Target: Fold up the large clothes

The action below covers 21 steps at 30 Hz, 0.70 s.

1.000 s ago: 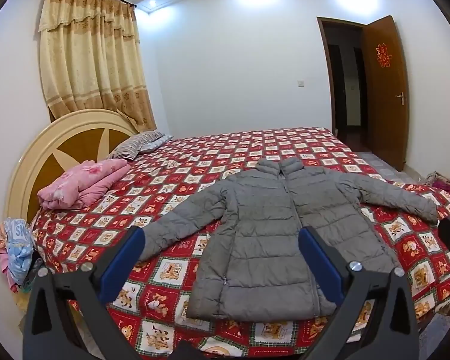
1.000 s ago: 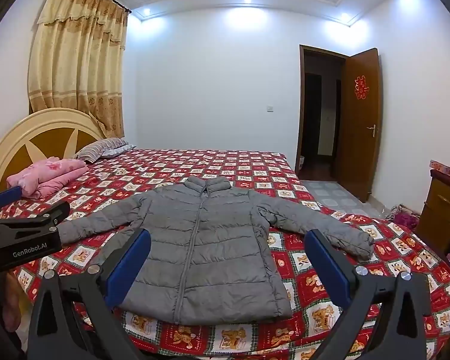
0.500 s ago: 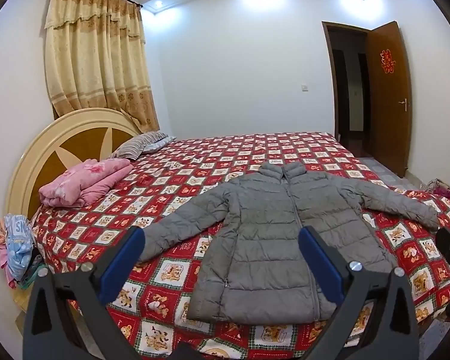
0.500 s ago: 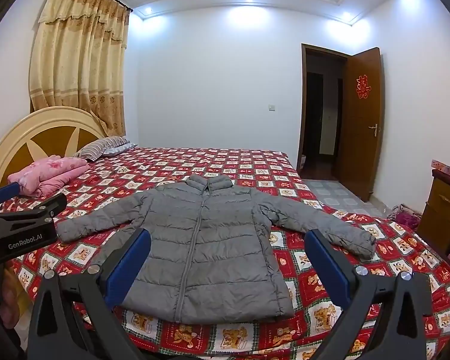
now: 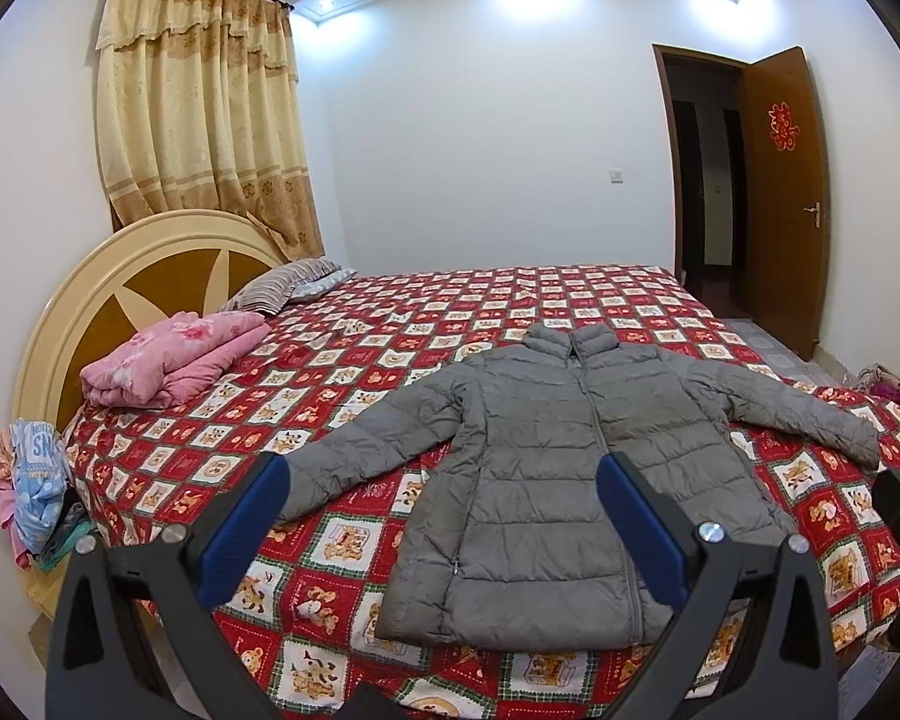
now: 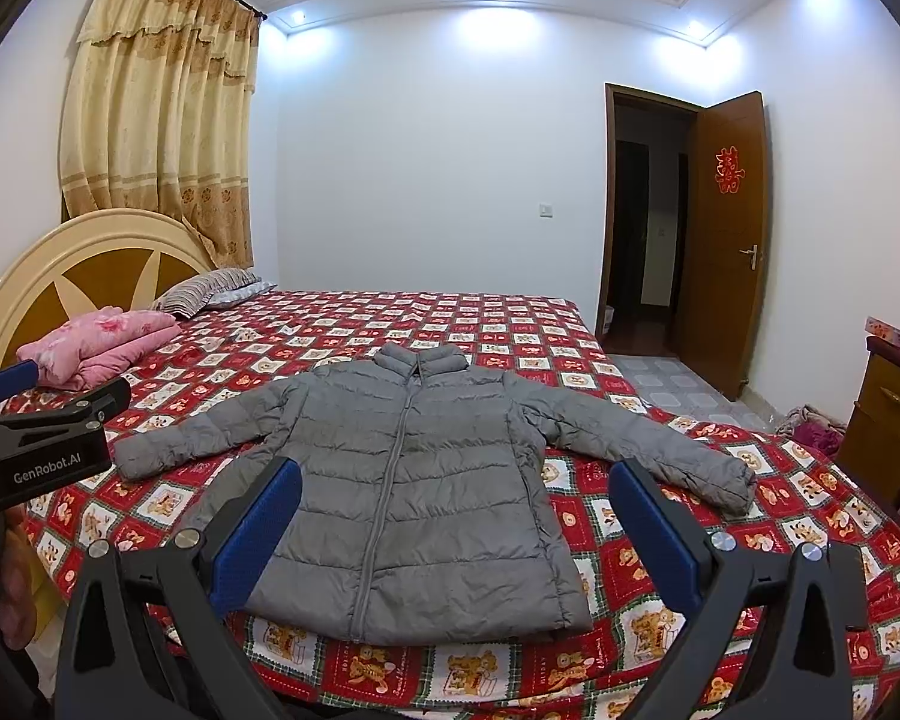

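Observation:
A grey puffer jacket lies flat, zipped, front up, on the bed, sleeves spread to both sides, collar away from me. It also shows in the right wrist view. My left gripper is open and empty, held above the near edge of the bed, short of the jacket's hem. My right gripper is open and empty, also short of the hem. The left gripper's body shows at the left edge of the right wrist view.
The bed has a red patterned cover and a round headboard at the left. A folded pink quilt and striped pillows lie near the headboard. Clothes hang at the bed's left corner. A wooden cabinet stands right; a door is open behind.
Both grippers have pulled back and tilted up slightly, so the jacket sits a little lower and farther in both views. The jacket has not moved.

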### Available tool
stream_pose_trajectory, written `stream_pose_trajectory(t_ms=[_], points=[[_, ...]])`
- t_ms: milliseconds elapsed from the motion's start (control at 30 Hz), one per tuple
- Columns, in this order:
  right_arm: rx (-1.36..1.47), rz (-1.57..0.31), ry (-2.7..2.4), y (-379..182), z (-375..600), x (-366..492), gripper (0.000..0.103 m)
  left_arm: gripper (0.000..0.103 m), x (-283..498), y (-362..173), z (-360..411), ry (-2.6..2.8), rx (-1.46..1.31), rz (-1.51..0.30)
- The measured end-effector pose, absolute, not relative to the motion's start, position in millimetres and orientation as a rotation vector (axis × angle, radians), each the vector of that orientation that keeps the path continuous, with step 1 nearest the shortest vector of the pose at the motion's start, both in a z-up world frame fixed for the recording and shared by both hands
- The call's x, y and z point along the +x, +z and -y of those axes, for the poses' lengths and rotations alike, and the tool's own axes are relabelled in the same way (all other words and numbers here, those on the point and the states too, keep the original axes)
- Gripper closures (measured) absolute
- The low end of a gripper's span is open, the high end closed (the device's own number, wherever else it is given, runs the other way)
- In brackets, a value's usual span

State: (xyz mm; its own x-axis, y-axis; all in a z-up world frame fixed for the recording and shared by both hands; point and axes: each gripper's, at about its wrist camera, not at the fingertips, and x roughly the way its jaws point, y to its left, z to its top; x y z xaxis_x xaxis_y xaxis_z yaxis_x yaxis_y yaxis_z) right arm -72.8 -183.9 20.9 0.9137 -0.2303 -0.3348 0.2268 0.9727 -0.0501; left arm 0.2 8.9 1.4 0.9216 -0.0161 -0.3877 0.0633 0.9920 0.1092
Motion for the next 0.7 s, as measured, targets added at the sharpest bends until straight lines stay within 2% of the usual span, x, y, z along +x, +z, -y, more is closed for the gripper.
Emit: stream_pose_trajectory(t_ms=[700], points=[[-0.01,-0.351,-0.232,16.3,181.4,-71.6,0.001,0.0,1.2,3.1,-15.2,-0.029,0.096,-0.391]])
